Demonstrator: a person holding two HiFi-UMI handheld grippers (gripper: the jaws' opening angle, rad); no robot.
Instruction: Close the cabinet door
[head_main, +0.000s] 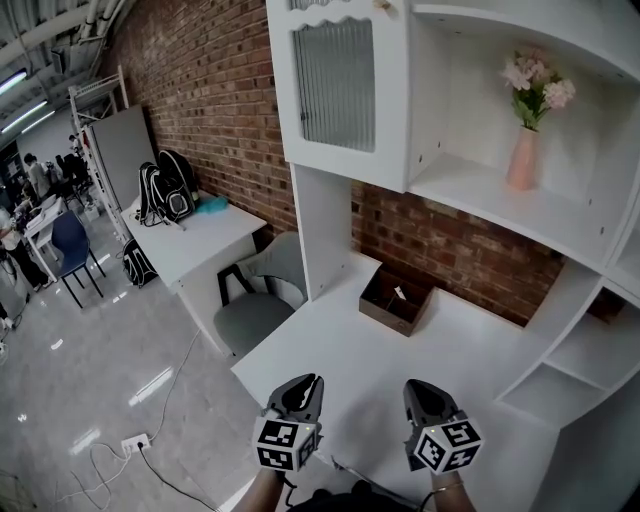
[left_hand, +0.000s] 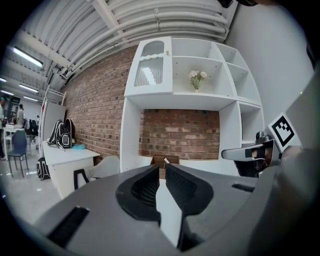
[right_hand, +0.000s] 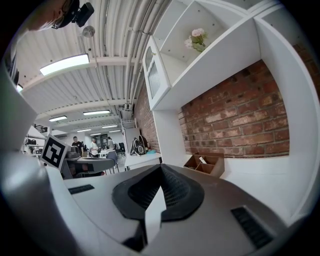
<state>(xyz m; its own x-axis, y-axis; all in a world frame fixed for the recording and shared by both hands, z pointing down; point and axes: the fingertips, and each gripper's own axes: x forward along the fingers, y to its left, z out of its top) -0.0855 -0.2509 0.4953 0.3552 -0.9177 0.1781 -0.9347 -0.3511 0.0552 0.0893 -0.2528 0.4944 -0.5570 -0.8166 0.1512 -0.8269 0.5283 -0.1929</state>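
Note:
The white cabinet door (head_main: 340, 90) with a ribbed glass pane stands swung open at the upper shelf's left. Beside it, the open compartment holds a pink vase with flowers (head_main: 525, 150). My left gripper (head_main: 300, 395) and right gripper (head_main: 425, 400) hover low over the white desk (head_main: 340, 350), well below the door and apart from it. Both are shut with nothing held. In the left gripper view the door (left_hand: 150, 67) is high up beyond the closed left gripper (left_hand: 161, 167). The right gripper view has the door (right_hand: 154, 75) at the upper left, above the closed right gripper (right_hand: 161, 167).
A brown open box (head_main: 397, 298) sits on the desk against the brick wall (head_main: 470, 255). A grey chair (head_main: 255, 300) stands left of the desk. Further left is a second white table (head_main: 190, 240) with black backpacks (head_main: 165, 190). Side shelves (head_main: 580, 360) rise at right.

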